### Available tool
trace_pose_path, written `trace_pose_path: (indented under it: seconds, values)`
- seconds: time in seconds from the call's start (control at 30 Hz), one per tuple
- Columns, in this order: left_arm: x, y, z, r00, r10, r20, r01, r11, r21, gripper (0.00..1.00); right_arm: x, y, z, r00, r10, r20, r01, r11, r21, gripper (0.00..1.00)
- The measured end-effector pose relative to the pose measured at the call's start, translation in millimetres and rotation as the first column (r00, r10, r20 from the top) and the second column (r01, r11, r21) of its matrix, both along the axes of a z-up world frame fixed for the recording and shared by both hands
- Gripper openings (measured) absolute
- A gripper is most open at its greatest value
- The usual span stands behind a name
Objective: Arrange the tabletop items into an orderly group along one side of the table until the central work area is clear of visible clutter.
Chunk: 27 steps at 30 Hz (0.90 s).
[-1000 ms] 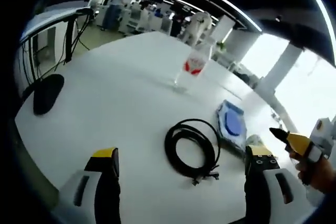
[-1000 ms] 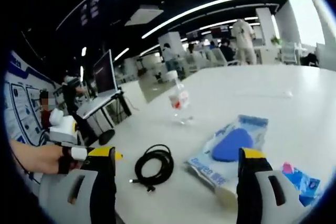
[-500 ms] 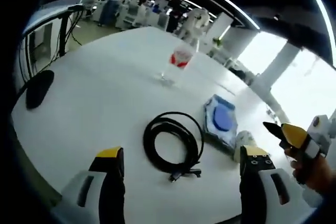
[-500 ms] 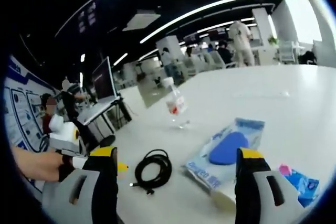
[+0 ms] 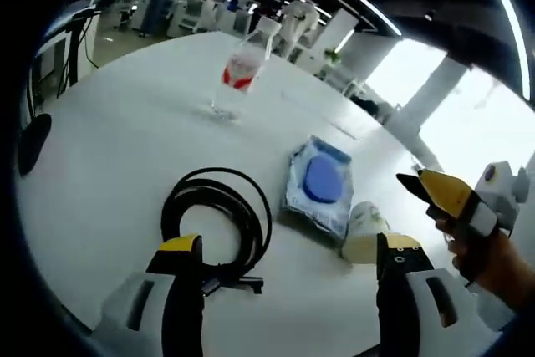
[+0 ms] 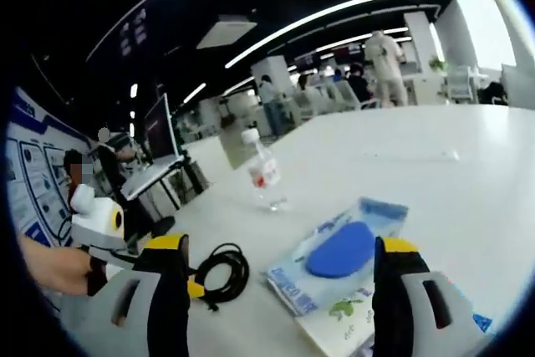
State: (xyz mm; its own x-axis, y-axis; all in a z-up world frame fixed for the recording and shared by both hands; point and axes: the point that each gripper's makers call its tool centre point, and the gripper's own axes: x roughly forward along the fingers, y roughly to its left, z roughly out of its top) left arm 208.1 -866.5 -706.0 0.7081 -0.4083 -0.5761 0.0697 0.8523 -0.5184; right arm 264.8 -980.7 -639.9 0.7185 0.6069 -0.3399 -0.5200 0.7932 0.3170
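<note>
Closing in since a second ago, the left gripper (image 5: 280, 257) is hovering wide open and empty over the black cable coil (image 5: 219, 215) on the counter (image 5: 117, 148); the right gripper (image 6: 280, 257), likewise open and empty, is facing the blue packet (image 6: 338, 252). Lowering squarely across the coil's strands should be giving a firm hold.

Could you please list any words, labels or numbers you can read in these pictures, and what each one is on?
None can be read.
Water bottle: red label, text blurred.
Blue packet: blue print along its edge, too blurred to read.
Wall poster: diagrams and text too small.
</note>
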Motion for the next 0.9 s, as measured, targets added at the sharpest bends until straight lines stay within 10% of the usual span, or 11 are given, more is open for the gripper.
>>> trace_pose_path:
  seconds: [0.9]
  values:
    - [25.9,-73.3,-21.8,0.996,0.038,-0.080,-0.041,0.998,-0.042,0.77,59.0,-53.4,-29.7,0.995,0.097,-0.027,-0.098,0.995,-0.003,0.85]
